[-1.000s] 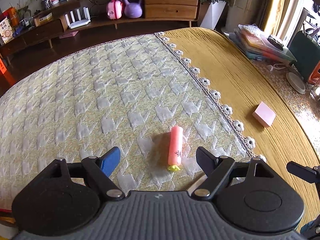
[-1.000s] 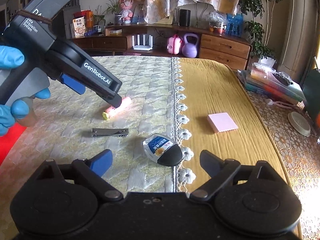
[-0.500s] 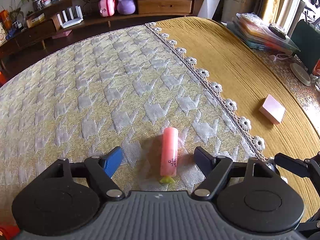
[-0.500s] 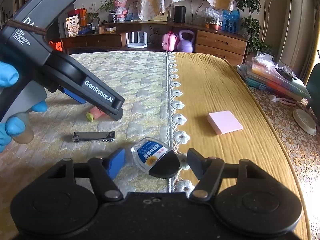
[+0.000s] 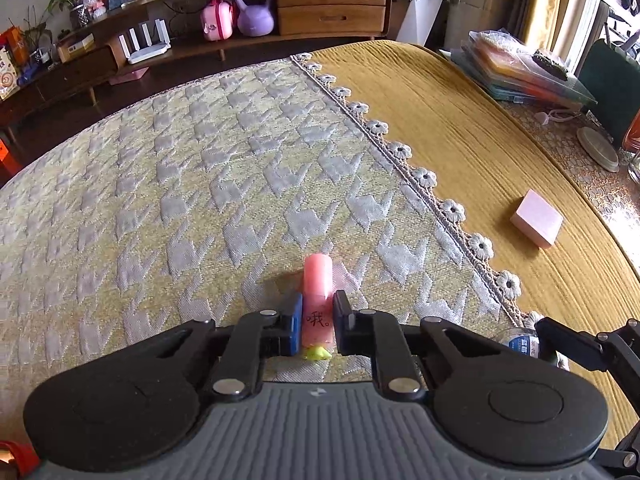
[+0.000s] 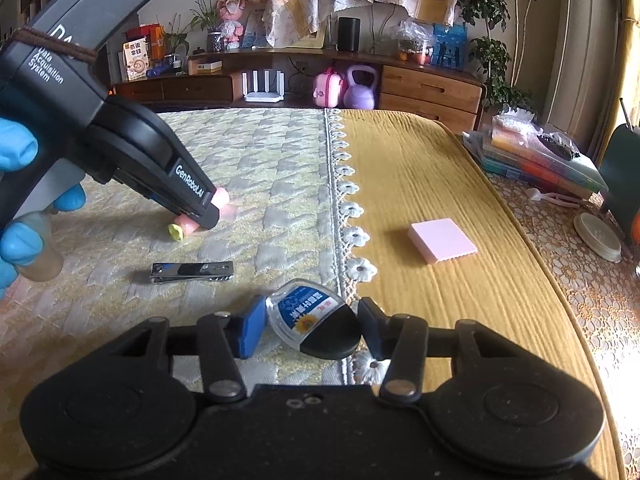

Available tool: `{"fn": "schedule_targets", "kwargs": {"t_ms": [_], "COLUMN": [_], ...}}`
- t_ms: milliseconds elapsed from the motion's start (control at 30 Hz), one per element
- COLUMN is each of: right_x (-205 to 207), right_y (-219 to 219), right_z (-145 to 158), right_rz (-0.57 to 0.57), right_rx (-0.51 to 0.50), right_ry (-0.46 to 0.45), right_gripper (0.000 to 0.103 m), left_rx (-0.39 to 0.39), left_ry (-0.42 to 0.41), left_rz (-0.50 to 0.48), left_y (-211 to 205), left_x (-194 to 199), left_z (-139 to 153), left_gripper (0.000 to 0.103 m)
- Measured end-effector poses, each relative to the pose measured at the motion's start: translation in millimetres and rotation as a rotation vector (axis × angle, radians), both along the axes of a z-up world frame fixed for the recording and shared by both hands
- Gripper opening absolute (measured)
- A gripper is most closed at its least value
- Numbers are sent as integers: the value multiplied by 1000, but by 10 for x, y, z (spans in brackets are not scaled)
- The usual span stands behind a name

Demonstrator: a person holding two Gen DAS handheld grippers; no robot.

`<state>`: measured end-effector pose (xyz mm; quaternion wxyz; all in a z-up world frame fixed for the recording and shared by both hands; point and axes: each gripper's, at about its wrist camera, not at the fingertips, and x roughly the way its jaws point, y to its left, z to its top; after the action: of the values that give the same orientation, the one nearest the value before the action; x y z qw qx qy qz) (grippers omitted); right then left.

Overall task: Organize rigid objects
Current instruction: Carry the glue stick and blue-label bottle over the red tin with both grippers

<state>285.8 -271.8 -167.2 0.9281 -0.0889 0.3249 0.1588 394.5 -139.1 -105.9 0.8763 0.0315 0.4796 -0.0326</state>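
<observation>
Pink plastic shows between the pads of the left gripper point(image 5: 317, 320), which is clamped on a pink tube point(image 5: 317, 304) with a yellow-green cap at its near end and black handwritten characters on its side; the tube lies on the patterned cloth point(image 5: 200, 184). Only the right wrist view shows the nail clipper point(image 6: 192, 272) lying nearer on the same cloth, along with the blue-gloved hand point(image 6: 16, 184) holding the left tool, whose body reads "GenRobot.AI" and "Data Acquisition System". In that view the right gripper point(image 6: 312, 330) has its pads close on either side of a small clear bottle point(image 6: 314, 322) with a black cap and a blue sunflower label; whether they press it I cannot tell. A pink pad point(image 6: 442, 240) lies to the right on the yellow cloth point(image 6: 440, 168), well apart.
</observation>
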Motion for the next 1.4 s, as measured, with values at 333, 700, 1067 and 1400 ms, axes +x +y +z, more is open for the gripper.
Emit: {"fn": "schedule_targets", "kwargs": {"t_ms": [333, 700, 1067, 1400], "right_x": [-325, -827, -1287, -1572], "right_y": [20, 194, 494, 950], "right_z": [142, 454, 751, 936], "right_rz": [12, 49, 107, 189], "right_rx": [60, 76, 76, 80], "right_ry": [15, -8, -45, -74], "right_gripper": [49, 49, 49, 49], "left_rx": [-19, -69, -112, -140], "left_ry": [22, 46, 41, 16], "left_rz": [23, 22, 46, 98], "left_y": [153, 306, 683, 1283], "left_x": [-221, -771, -1372, -1875], "left_z": [105, 369, 695, 954], "left_gripper": [16, 16, 16, 16]}}
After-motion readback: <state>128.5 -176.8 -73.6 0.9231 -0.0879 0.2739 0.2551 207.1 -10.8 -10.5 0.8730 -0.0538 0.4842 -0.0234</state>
